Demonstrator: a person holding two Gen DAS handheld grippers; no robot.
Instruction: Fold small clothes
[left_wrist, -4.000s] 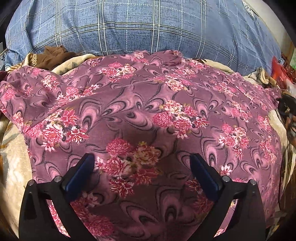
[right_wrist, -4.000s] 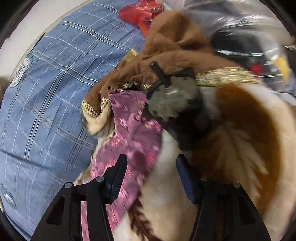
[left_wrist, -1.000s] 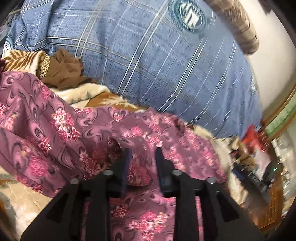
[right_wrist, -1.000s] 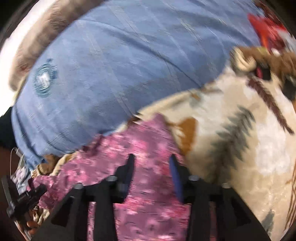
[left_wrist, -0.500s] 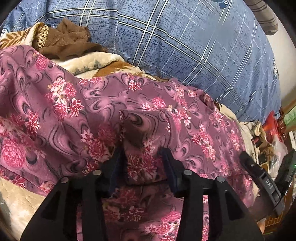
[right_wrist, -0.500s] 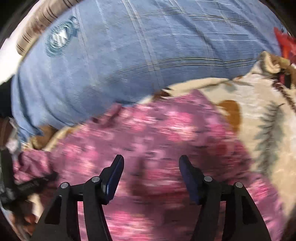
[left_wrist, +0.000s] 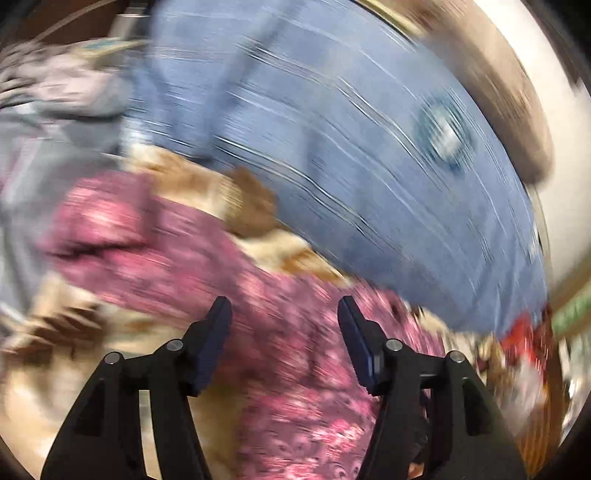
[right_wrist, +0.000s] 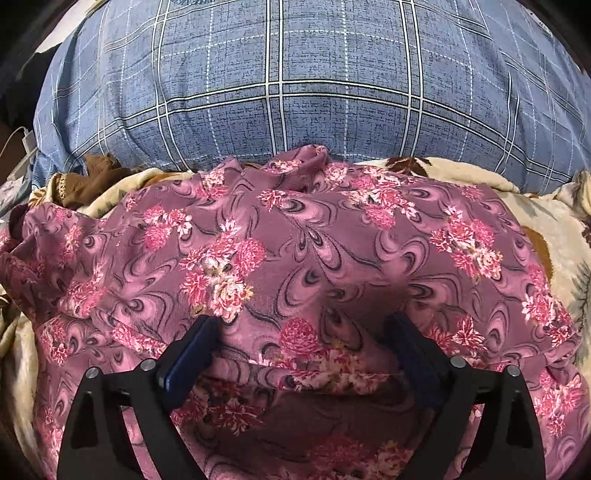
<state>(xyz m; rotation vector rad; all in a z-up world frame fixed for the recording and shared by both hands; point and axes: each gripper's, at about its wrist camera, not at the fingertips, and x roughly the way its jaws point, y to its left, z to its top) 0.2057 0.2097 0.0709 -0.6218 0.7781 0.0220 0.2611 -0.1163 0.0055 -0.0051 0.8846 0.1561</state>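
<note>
With both the left gripper (left_wrist: 284, 314) and right gripper (right_wrist: 306, 328) opening and nothing clamped, the mauve rose-printed garment (right_wrist: 295, 258), spread on the cream patterned blanket (right_wrist: 561, 206) at six o'clock of the blue checked pillow (right_wrist: 280, 92), could be rumpled and its fold undone if snagged by the right gripper's spreading jaws.

Left gripper (left_wrist: 284, 325) jaws opening off the floral garment (right_wrist: 314, 258), right gripper (right_wrist: 306, 339) jaws opening wide, garment now folded over
</note>
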